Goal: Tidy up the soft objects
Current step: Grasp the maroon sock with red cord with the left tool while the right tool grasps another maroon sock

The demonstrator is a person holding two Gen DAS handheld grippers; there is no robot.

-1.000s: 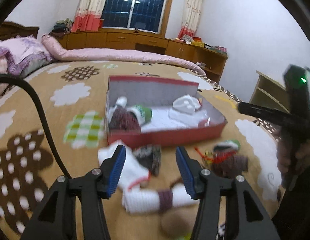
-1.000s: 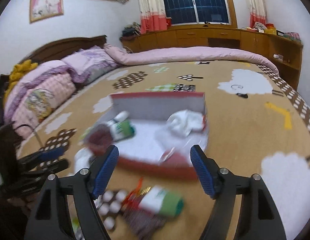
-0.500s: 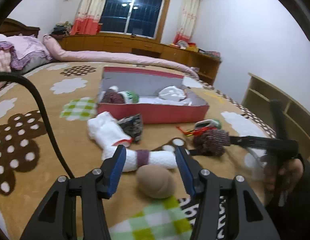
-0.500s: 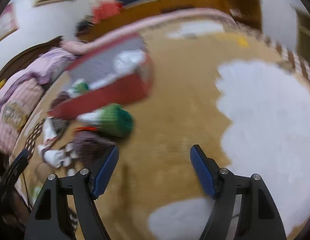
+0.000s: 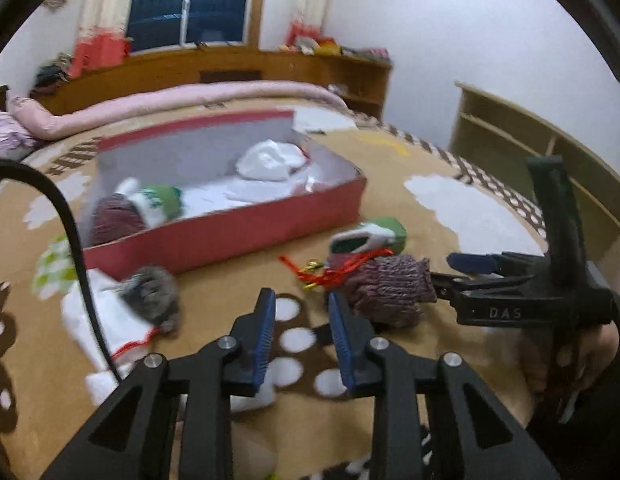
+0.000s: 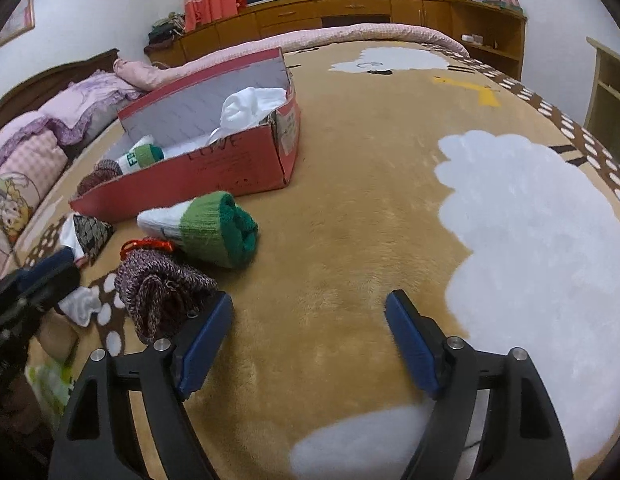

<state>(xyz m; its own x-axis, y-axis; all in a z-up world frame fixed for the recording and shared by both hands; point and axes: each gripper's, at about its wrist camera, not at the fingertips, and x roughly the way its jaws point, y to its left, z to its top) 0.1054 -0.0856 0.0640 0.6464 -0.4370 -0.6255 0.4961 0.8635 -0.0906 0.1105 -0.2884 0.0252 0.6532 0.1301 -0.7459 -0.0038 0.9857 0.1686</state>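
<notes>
**Knitted bundle beside wide tongs**

The left gripper [image 5: 302,334] had just been narrowing, nothing between its ribbed blue pads. The right gripper [image 6: 308,338] stood spread over plush blanket [image 6: 349,240], one pad beside the nubbly maroon sock roll [image 6: 158,288], near the red cardboard box [image 6: 214,176].

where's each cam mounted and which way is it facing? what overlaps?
Left wrist: on the left claw, looking forward and down across the bed at the red box; shows its own narrowed, empty fingers, which have just been closing, plus the right claw and hand.
Right wrist: on the right claw, angled down at the blanket; its open fingers show, the left claw at left edge.
Shared: red box, purple knit roll, green-cuffed sock roll.
</notes>
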